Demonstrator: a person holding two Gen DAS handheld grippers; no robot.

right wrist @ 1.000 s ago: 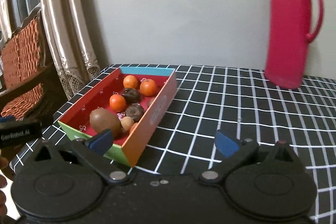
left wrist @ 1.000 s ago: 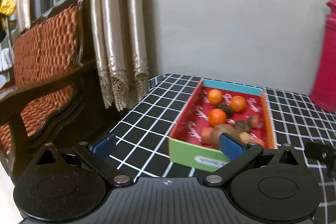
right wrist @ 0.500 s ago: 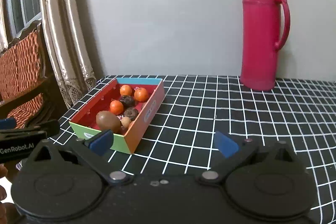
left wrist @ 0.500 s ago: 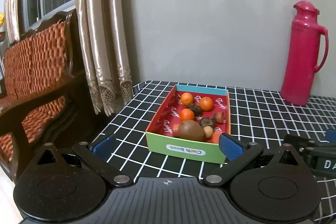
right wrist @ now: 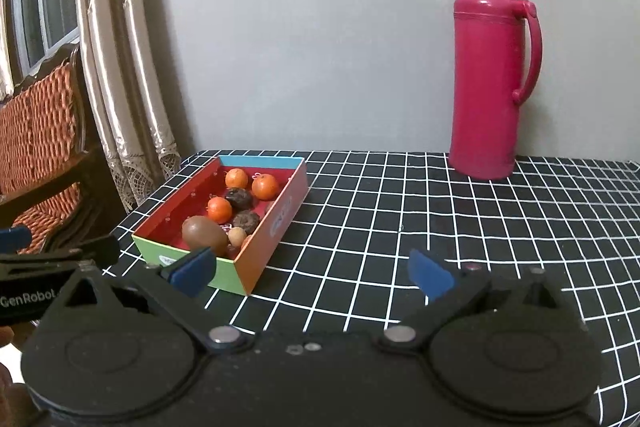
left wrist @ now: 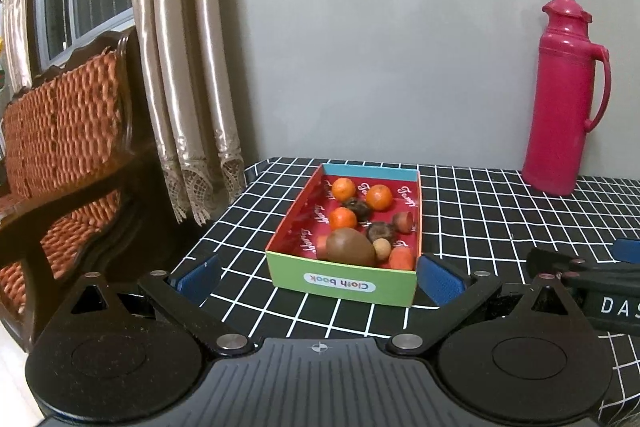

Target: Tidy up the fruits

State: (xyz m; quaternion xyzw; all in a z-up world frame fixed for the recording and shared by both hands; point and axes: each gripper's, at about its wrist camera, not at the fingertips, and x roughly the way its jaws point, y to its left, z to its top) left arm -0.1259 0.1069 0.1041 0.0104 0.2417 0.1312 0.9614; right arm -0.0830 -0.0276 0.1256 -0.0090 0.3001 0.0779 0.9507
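A shallow colourful cardboard box (left wrist: 340,281) with a red inside sits on the checked table. It holds several fruits: three oranges (left wrist: 379,197), a large brown kiwi (left wrist: 349,247), dark wrinkled fruits (left wrist: 358,208) and small pieces. My left gripper (left wrist: 318,277) is open and empty, just in front of the box's green end. My right gripper (right wrist: 312,273) is open and empty, to the right of the box (right wrist: 276,223), with the kiwi (right wrist: 204,235) beyond its left fingertip. Each gripper shows at the edge of the other's view.
A tall pink thermos (left wrist: 564,99) (right wrist: 492,67) stands at the back right by the grey wall. The table has a black cloth with a white grid (right wrist: 400,219). A wooden chair with an orange cushion (left wrist: 68,131) and curtains (left wrist: 180,67) stand left of the table.
Both grippers have pulled back from the box, so it looks smaller and farther. Both stay open and empty. The fruits have not moved.
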